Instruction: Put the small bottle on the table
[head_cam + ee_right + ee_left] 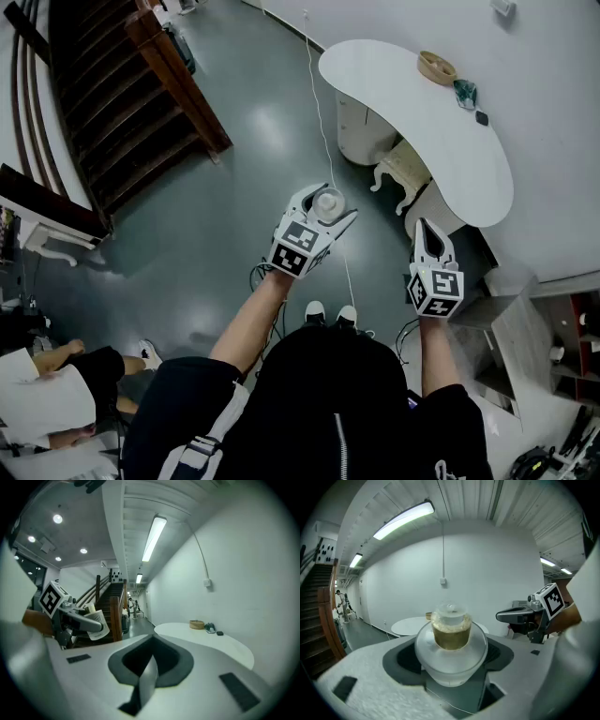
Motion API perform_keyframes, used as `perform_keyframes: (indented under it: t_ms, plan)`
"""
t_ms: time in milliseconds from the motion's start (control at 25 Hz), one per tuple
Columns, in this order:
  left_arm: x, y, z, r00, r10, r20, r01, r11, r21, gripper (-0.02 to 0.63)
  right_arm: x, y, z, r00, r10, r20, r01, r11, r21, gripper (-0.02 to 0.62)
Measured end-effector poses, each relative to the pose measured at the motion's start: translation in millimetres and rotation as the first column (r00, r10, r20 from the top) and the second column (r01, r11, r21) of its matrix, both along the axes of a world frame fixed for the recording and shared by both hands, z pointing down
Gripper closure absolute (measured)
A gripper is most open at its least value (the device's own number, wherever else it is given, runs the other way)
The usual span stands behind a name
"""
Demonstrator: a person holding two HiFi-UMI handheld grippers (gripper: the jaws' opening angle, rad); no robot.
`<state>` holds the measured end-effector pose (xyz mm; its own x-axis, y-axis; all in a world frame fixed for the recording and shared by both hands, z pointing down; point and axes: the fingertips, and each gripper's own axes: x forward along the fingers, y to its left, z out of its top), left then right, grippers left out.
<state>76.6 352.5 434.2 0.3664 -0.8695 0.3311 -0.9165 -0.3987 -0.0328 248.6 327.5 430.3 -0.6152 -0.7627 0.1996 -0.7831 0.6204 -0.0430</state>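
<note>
The small bottle [451, 634] is frosted glass with a yellowish-brown filling and a clear round cap. It sits upright between the jaws of the left gripper [328, 204], which stand wide and press on its rounded body. It is held in the air over the grey floor [216, 225], well apart from the white curved table [422, 103]. The right gripper [150, 663] has its jaws together with nothing between them. Each gripper carries a cube with black-and-white square markers. On the far end of the table lie a round wooden container [437, 67], a teal item [465, 92] and a small dark item [481, 118]. A wooden staircase [122, 94] rises at the left.
</note>
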Motion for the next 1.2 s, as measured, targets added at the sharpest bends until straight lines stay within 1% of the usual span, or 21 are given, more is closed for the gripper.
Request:
perform_keyframes:
  t_ms: [240, 360, 640, 880, 1040, 1200]
  plan:
    - [14.6, -5.0, -0.6, 1.0, -0.021, -0.006, 0.021, 1.0, -0.003, 0.268, 11.1, -4.8, -0.9, 1.0, -0.021, -0.001, 0.021, 1.0, 0.008, 0.594]
    - [19.7, -9.5, -4.2, 0.999, -0.031, -0.011, 0.031, 0.999, 0.006, 0.267, 12.9, -12.5, -1.6, 0.999, -0.031, 0.014, 0.031, 0.999, 0.011, 0.594]
    - [21.2, -24.2, -0.8, 0.999, -0.04, -0.013, 0.04, 0.999, -0.003, 0.268, 12.0, -33.4, 5.0, 0.999, -0.03, 0.028, 0.03, 0.999, -0.016, 0.594]
    - [6.9, -64.0, 6.6, 0.999, -0.033, -0.025, 0.033, 0.999, -0.008, 0.268, -2.0, -74.8, 7.8, 0.999, -0.023, 0.028, 0.023, 0.999, -0.022, 0.594]
    - [-15.2, -104.8, 16.0, 0.999, -0.017, -0.031, 0.016, 1.0, -0.018, 0.268, -28.5, -111.8, 14.4, 1.0, -0.023, 0.014, 0.024, 0.999, -0.021, 0.594]
    - [-45.3, -158.5, 19.6, 0.999, 0.003, -0.034, -0.003, 1.0, -0.012, 0.268, -60.1, -160.3, 17.3, 1.0, -0.01, -0.001, 0.01, 1.0, -0.023, 0.594]
